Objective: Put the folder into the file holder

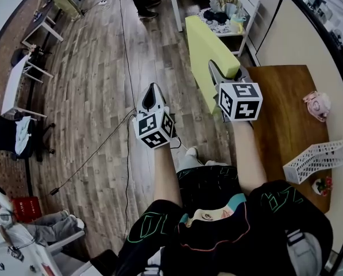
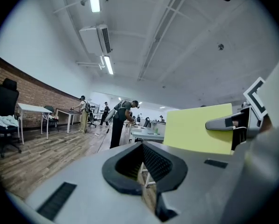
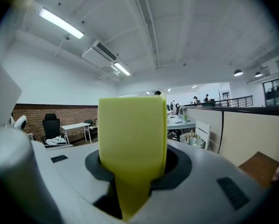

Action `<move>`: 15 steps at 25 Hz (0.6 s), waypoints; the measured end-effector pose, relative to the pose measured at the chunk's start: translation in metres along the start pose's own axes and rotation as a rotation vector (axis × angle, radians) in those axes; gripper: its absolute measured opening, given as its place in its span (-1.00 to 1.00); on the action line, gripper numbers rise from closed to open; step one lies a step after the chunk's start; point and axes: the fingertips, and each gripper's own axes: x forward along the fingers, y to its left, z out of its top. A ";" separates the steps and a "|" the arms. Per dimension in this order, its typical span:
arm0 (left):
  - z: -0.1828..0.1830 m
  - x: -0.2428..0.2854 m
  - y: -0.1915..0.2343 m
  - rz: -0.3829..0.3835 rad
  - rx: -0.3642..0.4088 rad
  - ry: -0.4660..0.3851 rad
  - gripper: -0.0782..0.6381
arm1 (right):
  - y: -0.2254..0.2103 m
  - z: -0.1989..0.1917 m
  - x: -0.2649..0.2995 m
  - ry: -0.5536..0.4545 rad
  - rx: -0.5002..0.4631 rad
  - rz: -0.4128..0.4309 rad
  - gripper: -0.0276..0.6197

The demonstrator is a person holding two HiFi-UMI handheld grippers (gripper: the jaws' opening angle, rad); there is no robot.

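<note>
Folder [image 3: 132, 139] juts out from the right gripper's [image 3: 134, 171] fingers, clamped between them. Left gripper's [image 2: 144, 164] fingers stand slightly apart, empty.

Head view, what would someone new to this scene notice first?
The bright yellow-green folder stands out most, clamped in the right gripper and held above the wood floor beside the wooden table. Next comes the white mesh file holder toward the table's right side, well apart from the folder. The left gripper is open and empty beside the right one.
</note>
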 end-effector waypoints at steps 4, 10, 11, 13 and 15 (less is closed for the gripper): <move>0.000 0.004 0.024 0.027 -0.014 0.008 -0.78 | 0.016 -0.005 0.015 0.020 0.002 0.023 -0.43; 0.007 0.025 0.025 -0.011 -0.007 0.007 -0.78 | 0.014 0.003 0.029 0.004 0.004 0.000 -0.43; 0.007 0.030 0.025 -0.022 -0.008 0.007 -0.78 | 0.012 0.004 0.030 0.002 0.004 -0.012 -0.43; 0.007 0.039 0.022 -0.050 -0.009 0.009 -0.78 | 0.006 0.003 0.030 0.001 0.005 -0.042 -0.43; 0.008 0.047 0.017 -0.082 -0.008 0.013 -0.78 | 0.000 0.003 0.029 0.001 0.010 -0.072 -0.43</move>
